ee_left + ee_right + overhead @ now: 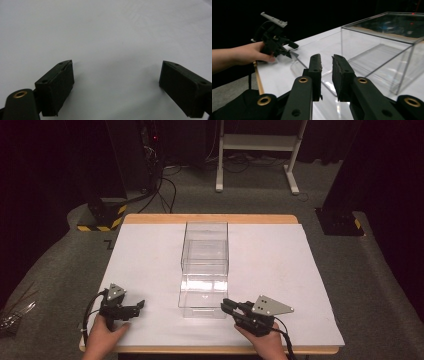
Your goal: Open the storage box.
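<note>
A clear plastic box stands in the middle of the white sheet, with a lower clear tray part lying in front of it. My right gripper sits just right of that front part and points at it; its jaws stand a narrow gap apart with nothing pressed between the pads. The box rises close ahead on the right in the right gripper view. My left gripper rests low over the sheet left of the box, jaws wide apart and empty. It also appears, held in a hand, farther off.
The sheet covers a wooden table with edges near both hands. Behind it stand a white frame, a stand base with yellow-black stripes and a black base. Cables lie on the grey floor.
</note>
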Demonstrator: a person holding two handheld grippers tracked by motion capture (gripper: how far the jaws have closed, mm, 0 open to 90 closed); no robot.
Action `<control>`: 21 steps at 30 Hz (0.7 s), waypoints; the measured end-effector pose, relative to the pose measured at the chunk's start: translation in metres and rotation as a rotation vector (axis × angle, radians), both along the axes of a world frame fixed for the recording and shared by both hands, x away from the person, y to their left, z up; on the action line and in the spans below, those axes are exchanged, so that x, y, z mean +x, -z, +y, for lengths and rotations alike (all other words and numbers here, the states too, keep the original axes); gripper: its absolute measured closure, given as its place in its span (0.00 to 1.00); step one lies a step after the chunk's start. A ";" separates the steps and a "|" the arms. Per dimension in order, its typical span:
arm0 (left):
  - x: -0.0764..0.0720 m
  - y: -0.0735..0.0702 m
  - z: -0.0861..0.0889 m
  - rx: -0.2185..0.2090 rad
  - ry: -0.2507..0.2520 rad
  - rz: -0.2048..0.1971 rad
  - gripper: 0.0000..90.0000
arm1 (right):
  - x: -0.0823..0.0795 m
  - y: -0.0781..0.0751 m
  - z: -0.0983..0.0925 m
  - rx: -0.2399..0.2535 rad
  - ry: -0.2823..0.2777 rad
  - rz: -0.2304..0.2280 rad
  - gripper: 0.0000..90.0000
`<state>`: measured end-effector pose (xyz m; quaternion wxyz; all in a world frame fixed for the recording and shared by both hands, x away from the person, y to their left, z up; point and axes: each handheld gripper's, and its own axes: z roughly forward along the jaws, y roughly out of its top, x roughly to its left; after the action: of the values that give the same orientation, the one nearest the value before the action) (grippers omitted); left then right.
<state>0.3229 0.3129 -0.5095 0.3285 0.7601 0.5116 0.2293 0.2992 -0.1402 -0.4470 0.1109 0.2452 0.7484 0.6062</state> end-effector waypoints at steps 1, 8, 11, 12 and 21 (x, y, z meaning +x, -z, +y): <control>0.000 0.000 0.000 0.000 0.000 0.000 0.14 | 0.001 0.000 -0.002 -0.001 0.012 -0.004 0.85; 0.000 0.000 0.000 0.000 0.000 0.000 0.14 | 0.006 0.000 -0.011 -0.018 0.071 -0.022 0.79; 0.000 0.000 0.000 0.000 0.000 0.000 0.14 | 0.008 0.000 -0.016 -0.034 0.104 -0.034 0.77; 0.000 0.000 0.000 0.000 0.001 0.000 0.14 | 0.010 0.001 -0.019 -0.036 0.121 -0.035 0.76; 0.000 0.000 0.000 0.000 0.000 0.000 0.14 | 0.026 0.008 -0.049 -0.072 0.264 -0.023 0.72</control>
<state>0.3229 0.3129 -0.5095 0.3286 0.7602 0.5115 0.2293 0.3256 -0.1888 -0.4549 0.2071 0.3305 0.7296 0.5617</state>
